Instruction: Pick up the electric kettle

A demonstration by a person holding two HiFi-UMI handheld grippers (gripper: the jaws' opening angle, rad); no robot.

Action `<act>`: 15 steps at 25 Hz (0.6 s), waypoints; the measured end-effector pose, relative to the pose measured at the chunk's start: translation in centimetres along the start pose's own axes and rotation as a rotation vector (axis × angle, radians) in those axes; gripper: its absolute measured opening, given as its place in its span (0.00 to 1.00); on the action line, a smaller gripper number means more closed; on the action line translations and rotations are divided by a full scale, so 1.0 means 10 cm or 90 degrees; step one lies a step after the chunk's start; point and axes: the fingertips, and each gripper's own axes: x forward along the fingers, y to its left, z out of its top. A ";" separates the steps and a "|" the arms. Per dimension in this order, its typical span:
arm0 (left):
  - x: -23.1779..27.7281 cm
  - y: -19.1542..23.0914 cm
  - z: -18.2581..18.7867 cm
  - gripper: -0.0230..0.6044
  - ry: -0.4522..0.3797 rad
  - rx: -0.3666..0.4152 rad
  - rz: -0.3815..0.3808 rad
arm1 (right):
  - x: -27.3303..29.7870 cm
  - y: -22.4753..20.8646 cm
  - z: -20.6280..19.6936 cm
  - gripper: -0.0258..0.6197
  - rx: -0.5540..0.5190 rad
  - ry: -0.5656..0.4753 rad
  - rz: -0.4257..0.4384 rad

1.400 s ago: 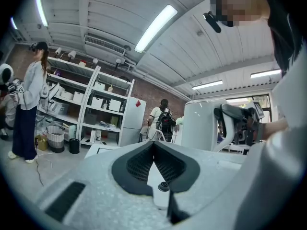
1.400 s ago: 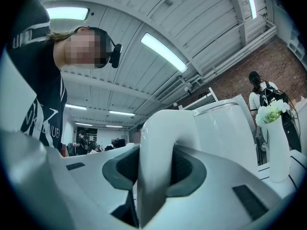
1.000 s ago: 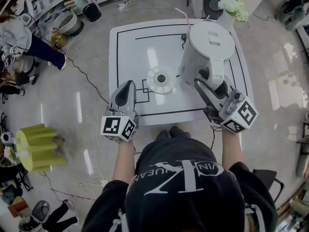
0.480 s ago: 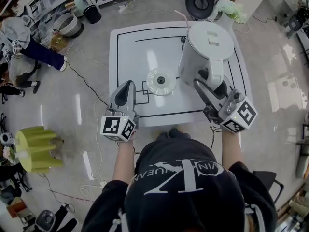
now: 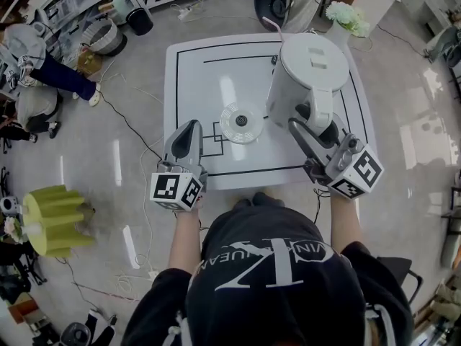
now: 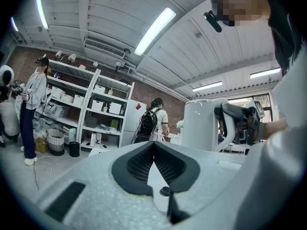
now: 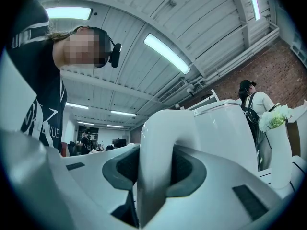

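The white electric kettle point(image 5: 310, 71) is at the table's right side, off its round base point(image 5: 241, 120), which lies at the middle of the white table point(image 5: 194, 71). My right gripper point(image 5: 315, 121) is shut on the kettle's handle point(image 5: 322, 110). In the right gripper view the handle point(image 7: 156, 162) fills the gap between the dark pads, with the kettle's body point(image 7: 225, 133) behind it. I cannot tell whether the kettle's bottom touches the table. My left gripper point(image 5: 191, 125) is shut on nothing at the table's front left, and its view shows the kettle point(image 6: 204, 123) ahead to the right.
A white vase of flowers point(image 5: 344, 16) stands at the table's far right corner, just behind the kettle. Cables run over the floor to the left. A yellow ribbed thing point(image 5: 54, 218) sits on the floor at the left. Shelves point(image 6: 91, 119) and people are farther back.
Both grippers and the kettle have stayed where they were. A dark thing on the floor behind the table has shifted to the left.
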 end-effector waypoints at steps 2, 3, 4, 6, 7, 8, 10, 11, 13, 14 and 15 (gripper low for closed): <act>0.00 0.00 -0.02 0.05 0.001 0.000 0.000 | -0.01 -0.01 -0.03 0.23 -0.003 0.004 0.001; 0.00 -0.01 -0.03 0.05 0.002 0.001 0.000 | -0.02 -0.02 -0.05 0.23 -0.006 0.006 0.000; 0.00 -0.01 -0.04 0.05 0.002 0.001 0.001 | -0.03 -0.02 -0.05 0.23 -0.006 0.005 0.000; 0.00 0.00 -0.04 0.05 0.002 0.001 0.002 | -0.02 -0.02 -0.03 0.23 0.001 -0.001 0.001; 0.00 0.01 -0.03 0.05 0.002 0.000 0.003 | -0.02 -0.03 -0.04 0.23 0.000 -0.001 0.000; 0.00 0.01 -0.03 0.05 0.002 0.000 0.003 | -0.03 -0.03 -0.04 0.23 -0.001 0.001 -0.001; 0.00 0.02 -0.03 0.05 0.003 0.000 0.003 | -0.01 -0.03 -0.03 0.23 0.002 -0.001 -0.001; 0.00 0.02 -0.03 0.05 0.004 0.000 0.003 | 0.00 -0.02 -0.03 0.23 0.003 -0.001 0.000; 0.00 0.03 -0.03 0.05 0.005 0.000 0.003 | 0.00 -0.02 -0.04 0.23 -0.003 0.005 0.000; 0.00 0.04 -0.02 0.05 0.005 -0.001 0.003 | -0.01 -0.03 -0.05 0.23 -0.003 0.008 0.000; 0.00 0.03 -0.02 0.05 0.005 -0.001 0.002 | -0.01 -0.03 -0.06 0.23 -0.002 0.011 -0.001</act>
